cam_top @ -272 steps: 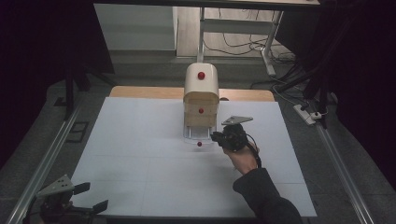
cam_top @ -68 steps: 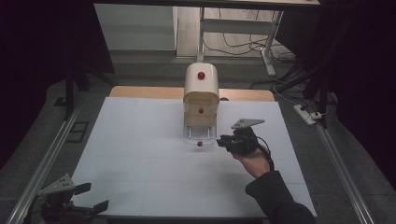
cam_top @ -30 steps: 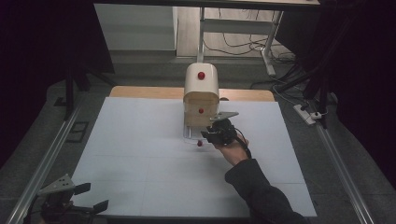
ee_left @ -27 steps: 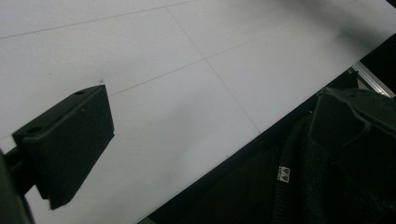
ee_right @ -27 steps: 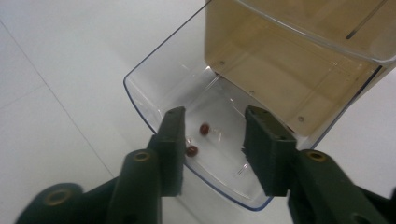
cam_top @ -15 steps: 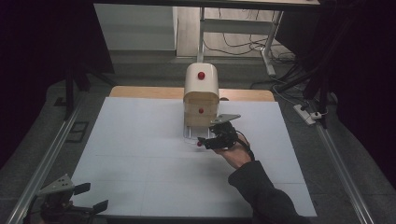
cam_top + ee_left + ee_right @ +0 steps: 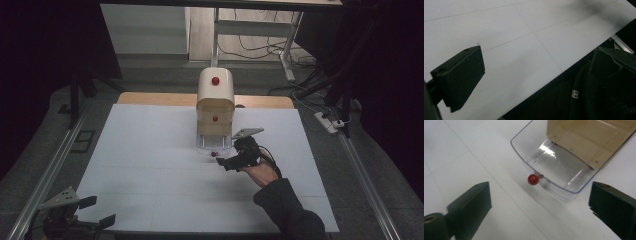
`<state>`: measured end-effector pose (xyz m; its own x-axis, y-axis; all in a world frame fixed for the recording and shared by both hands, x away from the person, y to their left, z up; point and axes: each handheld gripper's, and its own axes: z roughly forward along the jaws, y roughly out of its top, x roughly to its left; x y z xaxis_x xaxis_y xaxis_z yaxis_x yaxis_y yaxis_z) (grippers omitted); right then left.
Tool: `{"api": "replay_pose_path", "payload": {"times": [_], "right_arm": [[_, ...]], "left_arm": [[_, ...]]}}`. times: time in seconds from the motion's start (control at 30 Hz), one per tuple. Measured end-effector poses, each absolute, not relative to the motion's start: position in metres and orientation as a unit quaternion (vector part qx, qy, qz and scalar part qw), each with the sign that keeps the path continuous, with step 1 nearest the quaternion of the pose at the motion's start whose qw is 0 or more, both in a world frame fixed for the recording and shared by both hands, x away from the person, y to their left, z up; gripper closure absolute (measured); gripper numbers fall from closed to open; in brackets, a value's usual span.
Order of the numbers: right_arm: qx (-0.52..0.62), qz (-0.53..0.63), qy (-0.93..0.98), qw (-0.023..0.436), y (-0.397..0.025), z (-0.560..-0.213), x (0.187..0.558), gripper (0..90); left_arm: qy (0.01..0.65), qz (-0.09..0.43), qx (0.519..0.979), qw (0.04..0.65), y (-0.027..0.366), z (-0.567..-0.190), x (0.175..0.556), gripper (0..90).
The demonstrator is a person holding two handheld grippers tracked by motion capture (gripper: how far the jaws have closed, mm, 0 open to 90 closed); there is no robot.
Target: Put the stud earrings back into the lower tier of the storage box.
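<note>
At table centre: cabinet (image 7: 216,107), clear drawer (image 7: 554,167) pulled out. Right gripper (image 7: 235,161), jaws apart, at knob's (image 7: 533,179) 4 o'clock; probably knob next. Left gripper (image 7: 75,220) apart, idle.

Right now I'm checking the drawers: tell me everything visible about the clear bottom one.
The clear drawer is see-through plastic with rounded corners and looks empty. It is pulled out from the base of the cream cabinet and lies flat on the white table. A small red knob sticks out from its front wall. The right gripper is open, jaws either side, nothing touching.
</note>
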<state>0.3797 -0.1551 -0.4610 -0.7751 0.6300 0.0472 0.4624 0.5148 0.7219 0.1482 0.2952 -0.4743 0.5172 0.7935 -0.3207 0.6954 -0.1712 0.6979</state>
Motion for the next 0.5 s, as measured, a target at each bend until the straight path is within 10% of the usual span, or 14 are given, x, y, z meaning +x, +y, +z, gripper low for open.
{"api": "replay_pose_path", "payload": {"times": [0.5], "right_arm": [[0.323,0.379,0.86,0.111,-0.18,-0.46,0.343,0.0]], "left_arm": [[0.484,0.063,0.765,0.419,0.294,-0.474,0.147,0.0]]}}
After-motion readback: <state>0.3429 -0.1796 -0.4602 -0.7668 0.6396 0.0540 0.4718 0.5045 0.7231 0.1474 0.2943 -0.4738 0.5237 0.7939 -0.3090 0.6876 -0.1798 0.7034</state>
